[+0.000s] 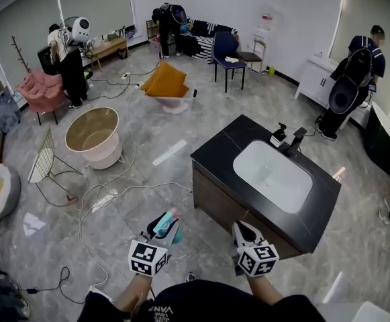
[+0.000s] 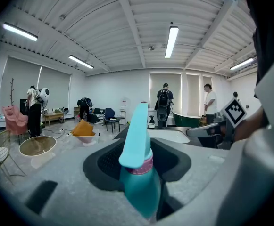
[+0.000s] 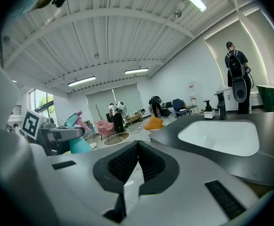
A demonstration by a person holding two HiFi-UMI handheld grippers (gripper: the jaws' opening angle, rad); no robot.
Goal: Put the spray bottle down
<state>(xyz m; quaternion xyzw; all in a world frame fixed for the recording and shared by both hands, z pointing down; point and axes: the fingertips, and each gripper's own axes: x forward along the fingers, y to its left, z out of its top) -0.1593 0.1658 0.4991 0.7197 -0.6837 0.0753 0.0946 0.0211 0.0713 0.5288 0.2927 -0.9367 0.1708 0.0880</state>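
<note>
Spray bottle [image 2: 141,185], teal with a pink collar, stands upright between the jaws of the left tool [image 1: 164,228], which is clenched on its body. It is carried in the air above the grey floor [image 1: 188,123] and has not yet been set down. The right tool [image 3: 137,161] is closed on nothing. Ahead and to the right stands the black tabletop [image 1: 228,139] with its white basin [image 1: 272,176], probably the landing spot. Reaching a surface, lowering the bottle and letting go all remain.

Teal spray bottle [image 2: 140,185], pink collar [image 2: 143,166]; black counter [image 1: 220,150] with white basin [image 1: 272,177].
</note>
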